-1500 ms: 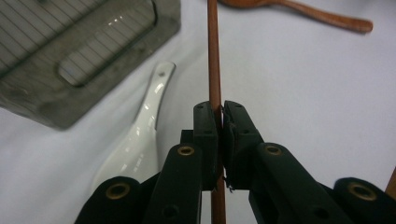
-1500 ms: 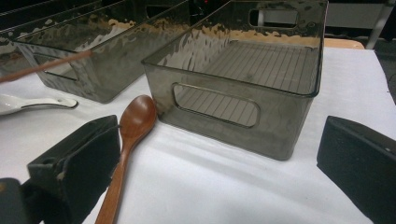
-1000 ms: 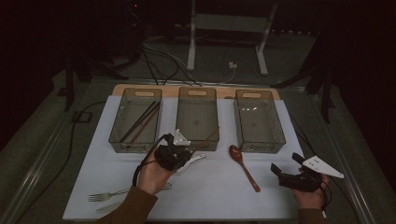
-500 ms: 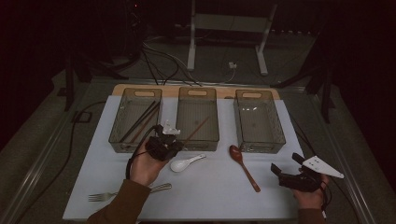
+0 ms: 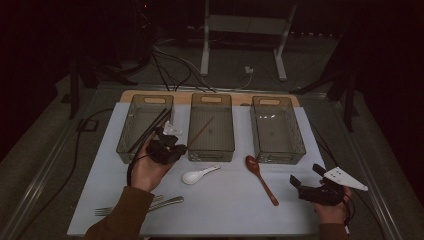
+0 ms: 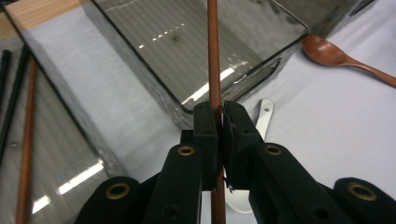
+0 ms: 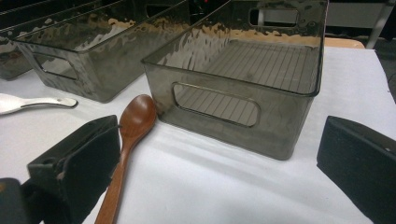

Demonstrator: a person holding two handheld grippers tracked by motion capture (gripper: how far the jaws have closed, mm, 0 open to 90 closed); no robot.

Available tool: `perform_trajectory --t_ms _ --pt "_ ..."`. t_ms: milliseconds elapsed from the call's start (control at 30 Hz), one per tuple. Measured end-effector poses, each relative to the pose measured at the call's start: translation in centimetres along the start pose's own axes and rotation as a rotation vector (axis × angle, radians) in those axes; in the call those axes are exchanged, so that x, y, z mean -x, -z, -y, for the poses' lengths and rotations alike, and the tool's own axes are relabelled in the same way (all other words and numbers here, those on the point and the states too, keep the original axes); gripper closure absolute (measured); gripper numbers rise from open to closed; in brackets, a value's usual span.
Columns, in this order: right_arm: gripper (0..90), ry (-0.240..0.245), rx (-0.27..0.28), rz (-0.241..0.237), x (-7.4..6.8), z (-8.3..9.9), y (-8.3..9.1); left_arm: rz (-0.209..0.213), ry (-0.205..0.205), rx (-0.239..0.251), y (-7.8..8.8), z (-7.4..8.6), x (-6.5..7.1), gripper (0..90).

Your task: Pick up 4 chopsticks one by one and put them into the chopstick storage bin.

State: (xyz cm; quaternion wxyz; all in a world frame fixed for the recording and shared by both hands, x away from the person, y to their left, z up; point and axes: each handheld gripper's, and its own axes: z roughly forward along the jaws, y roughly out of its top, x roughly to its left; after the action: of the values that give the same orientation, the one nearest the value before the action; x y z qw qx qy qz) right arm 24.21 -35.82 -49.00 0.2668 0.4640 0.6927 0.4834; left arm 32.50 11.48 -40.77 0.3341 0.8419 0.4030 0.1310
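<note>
**Brown chopstick pinched over the middle bin**

The left gripper (image 5: 165,148) had its black jaws pressed on a thin, round, reddish-brown wooden chopstick (image 6: 214,60). The stick pointed up and away over the near left corner of the middle bin (image 5: 211,128). All three bins were of smoky clear plastic with ribbed floors and cut-out handles. The left bin (image 5: 145,127) held dark sticks. The right gripper (image 5: 311,188) rested at the near right of the white-covered table (image 5: 225,210), its padded jaws spread wide and empty. A smooth wooden spoon (image 7: 130,135) lay near them, a glossy white spoon (image 5: 199,174) farther left. No writing could be read.
</note>
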Motion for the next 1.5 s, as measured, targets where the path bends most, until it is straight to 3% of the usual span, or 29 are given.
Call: perform_trajectory --t_ms 867,1500 --pt "0.0 0.001 -0.001 0.002 0.0 0.0 0.0 -0.067 0.046 0.009 1.6 0.0 -3.7 86.4" --pt "0.0 0.0 -0.001 0.001 0.0 0.0 0.0 -0.123 0.101 0.004 2.2 0.4 -7.0 86.4"
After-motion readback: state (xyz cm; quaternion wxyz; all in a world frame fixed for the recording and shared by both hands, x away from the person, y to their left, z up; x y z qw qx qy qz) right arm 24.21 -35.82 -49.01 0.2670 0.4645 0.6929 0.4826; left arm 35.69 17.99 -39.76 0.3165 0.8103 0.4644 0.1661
